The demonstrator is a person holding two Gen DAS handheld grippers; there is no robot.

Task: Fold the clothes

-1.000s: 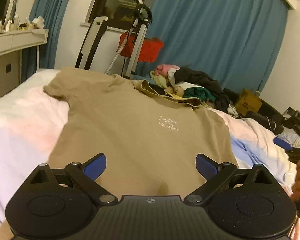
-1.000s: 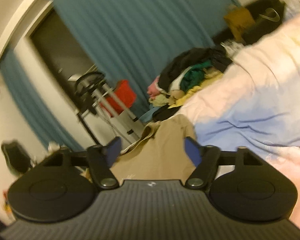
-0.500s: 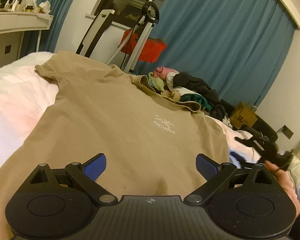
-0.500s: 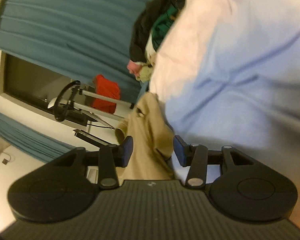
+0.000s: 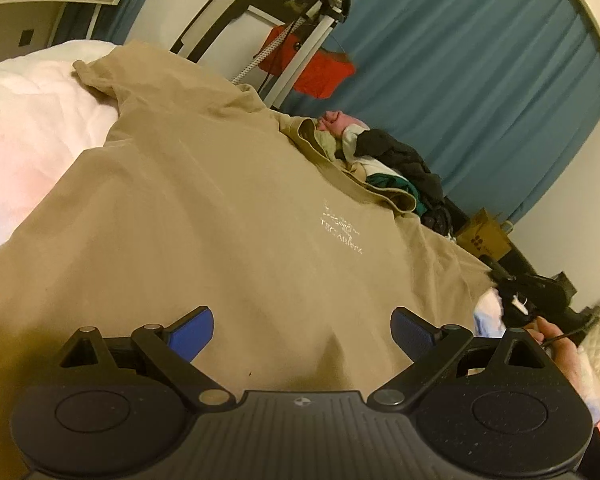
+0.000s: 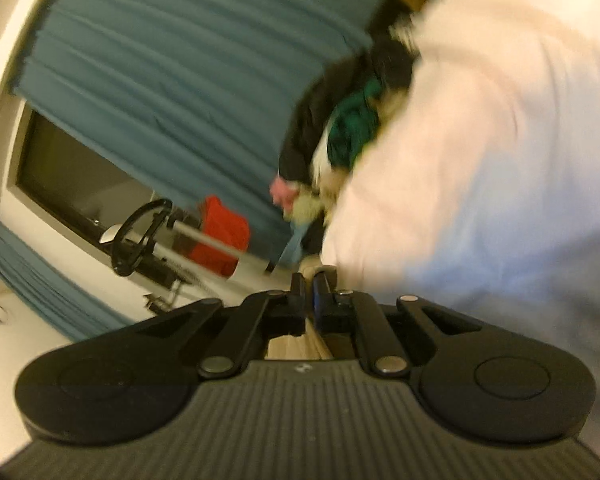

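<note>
A tan T-shirt (image 5: 220, 208) with a small white chest logo lies spread front-up on the bed, collar toward the far side. My left gripper (image 5: 302, 330) is open, its blue pads low over the shirt's near hem area. My right gripper (image 6: 310, 286) is shut on a fold of the tan T-shirt (image 6: 300, 346), which shows between and behind its jaws. In the left wrist view the right gripper (image 5: 516, 292) sits at the shirt's right edge.
A pile of mixed clothes (image 5: 392, 164) lies beyond the collar. The bed cover (image 5: 24, 120) is white and pink. An exercise machine with a red bag (image 5: 312, 68), blue curtains (image 5: 480, 60) and a cardboard box (image 5: 484, 236) stand behind.
My right gripper has closed from wide open onto the shirt's edge. My left gripper has tilted and moved lower and nearer over the shirt, staying open.
</note>
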